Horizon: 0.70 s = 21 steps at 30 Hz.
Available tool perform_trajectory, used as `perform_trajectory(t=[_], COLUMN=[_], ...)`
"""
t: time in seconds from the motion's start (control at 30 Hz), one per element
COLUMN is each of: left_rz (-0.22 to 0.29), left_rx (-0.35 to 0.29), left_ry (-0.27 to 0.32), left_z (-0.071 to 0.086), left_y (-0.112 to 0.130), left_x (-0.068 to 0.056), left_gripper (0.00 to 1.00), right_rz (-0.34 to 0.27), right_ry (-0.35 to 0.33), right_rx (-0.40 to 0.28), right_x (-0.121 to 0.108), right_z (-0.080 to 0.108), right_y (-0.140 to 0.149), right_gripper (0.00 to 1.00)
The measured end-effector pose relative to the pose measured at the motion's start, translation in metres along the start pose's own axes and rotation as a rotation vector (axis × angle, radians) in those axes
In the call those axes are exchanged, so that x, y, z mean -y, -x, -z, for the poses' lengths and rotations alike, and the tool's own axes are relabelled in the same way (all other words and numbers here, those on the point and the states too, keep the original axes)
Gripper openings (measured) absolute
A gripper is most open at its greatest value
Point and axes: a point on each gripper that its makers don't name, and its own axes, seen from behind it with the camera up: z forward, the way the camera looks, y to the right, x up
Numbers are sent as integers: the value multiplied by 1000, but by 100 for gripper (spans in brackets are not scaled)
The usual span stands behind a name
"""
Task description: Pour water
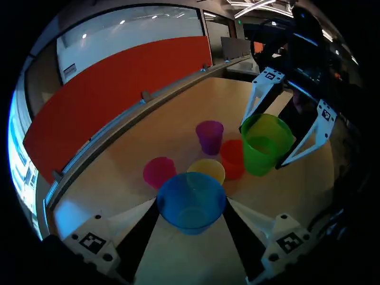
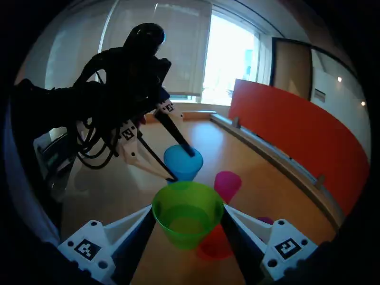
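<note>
My left gripper (image 1: 191, 211) is shut on a blue cup (image 1: 191, 197), held low over the wooden table (image 1: 156, 128); this gripper (image 2: 182, 165) and the blue cup (image 2: 183, 161) also appear farther off in the right gripper view. My right gripper (image 2: 187, 216) is shut on a green cup (image 2: 187, 221). From the left gripper view, that gripper (image 1: 262, 146) holds the green cup (image 1: 266, 140) above and right of the blue one, apart from it. Both cups face mouth up. I cannot tell whether they hold water.
Several cups stand on the table between the grippers: purple (image 1: 210, 136), red (image 1: 232, 158), yellow (image 1: 207, 169) and pink (image 1: 159, 172). An orange partition (image 1: 118, 90) on a metal rail (image 1: 142, 102) borders the table's far side. Bright windows (image 2: 228, 61) lie behind the person's dark arm (image 2: 95, 104).
</note>
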Motion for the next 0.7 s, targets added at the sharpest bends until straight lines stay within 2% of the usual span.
perform_trajectory(t=[0.3, 0.7], left_rz=[-12, 2], left_rx=[52, 92], left_ry=[40, 75], left_z=[-9, -19], left_y=[15, 32], left_x=[-5, -8], left_gripper=[89, 89], right_rz=[25, 18], right_ry=[-37, -63], right_rx=[45, 64], right_x=[10, 15], right_z=[-8, -23], right_y=[12, 22], right_gripper=[92, 92])
